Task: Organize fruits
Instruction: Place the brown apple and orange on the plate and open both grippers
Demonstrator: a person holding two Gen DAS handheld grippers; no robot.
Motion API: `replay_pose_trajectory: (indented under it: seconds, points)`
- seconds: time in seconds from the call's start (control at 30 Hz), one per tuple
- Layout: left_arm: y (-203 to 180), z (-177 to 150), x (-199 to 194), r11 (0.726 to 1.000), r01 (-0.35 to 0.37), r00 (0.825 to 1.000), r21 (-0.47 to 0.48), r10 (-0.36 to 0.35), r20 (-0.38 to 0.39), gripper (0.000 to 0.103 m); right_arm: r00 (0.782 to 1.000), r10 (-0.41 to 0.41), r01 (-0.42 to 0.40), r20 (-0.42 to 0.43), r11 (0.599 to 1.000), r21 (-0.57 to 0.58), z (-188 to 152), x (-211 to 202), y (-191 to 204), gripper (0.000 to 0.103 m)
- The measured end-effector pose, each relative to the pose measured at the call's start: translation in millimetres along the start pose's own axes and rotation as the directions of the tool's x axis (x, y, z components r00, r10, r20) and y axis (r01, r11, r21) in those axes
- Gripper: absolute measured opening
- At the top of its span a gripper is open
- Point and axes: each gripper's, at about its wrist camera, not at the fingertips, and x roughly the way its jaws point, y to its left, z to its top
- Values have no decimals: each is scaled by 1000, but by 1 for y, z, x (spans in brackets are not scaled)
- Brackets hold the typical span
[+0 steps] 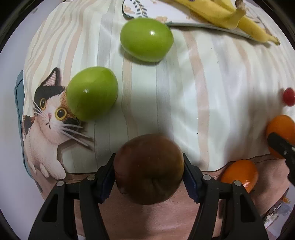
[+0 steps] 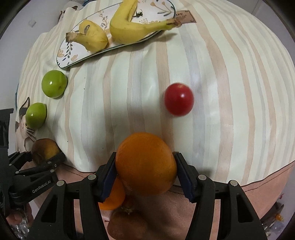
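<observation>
"GenRobot.AI" on the left tool (image 2: 39, 167), "LIFE" on cloth tag (image 2: 184, 15)

Striped cloth (image 2: 212, 73) with cat print (image 1: 48, 118) carries two green fruits (image 1: 92, 93) (image 1: 146, 39), red fruit (image 2: 178, 99), floral plate (image 2: 68, 55) holding bananas (image 2: 129, 31).

Your right gripper (image 2: 146, 167) clamps an orange (image 2: 145, 162), bottom centre. Second orange (image 2: 112, 197) and a brown fruit (image 2: 127, 225) sit below it. Red apple (image 2: 178, 99) right of centre on the striped cloth (image 2: 230, 92). Two green fruits (image 2: 54, 85) (image 2: 36, 115) at left. Bananas (image 2: 129, 27) on a plate (image 2: 66, 57), upper left. Left gripper (image 2: 44, 157) at lower left grips a brownish fruit (image 2: 44, 150).
</observation>
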Motion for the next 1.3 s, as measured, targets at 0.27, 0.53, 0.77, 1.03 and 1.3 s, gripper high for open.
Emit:
replay_pose_trajectory:
  seconds: [0.27, 0.53, 0.77, 1.03, 1.3]
  points:
    - [7, 27, -71, 994, 106, 988, -12, -104, 110, 62, 994, 78, -78, 79, 997, -3, 8, -41, 13, 62]
    - [10, 103, -143, 990, 142, 964, -3, -138, 229, 62, 969, 127, -129, 211, 992, 0, 74, -97, 12, 62]
    - [11, 186, -102, 994, 106, 974, -8, -102, 202, 62, 962, 87, -94, 258, 995, 14, 146, -90, 10, 62]
    - [13, 235, -36, 993, 118, 989, -27, -115, 96, 62, 975, 42, -46, 217, 999, 15, 198, -42, 12, 62]
    - [11, 241, -16, 992, 121, 991, -21, -120, 51, 62, 985, 29, -33, 172, 999, 25, 209, -16, 7, 62]
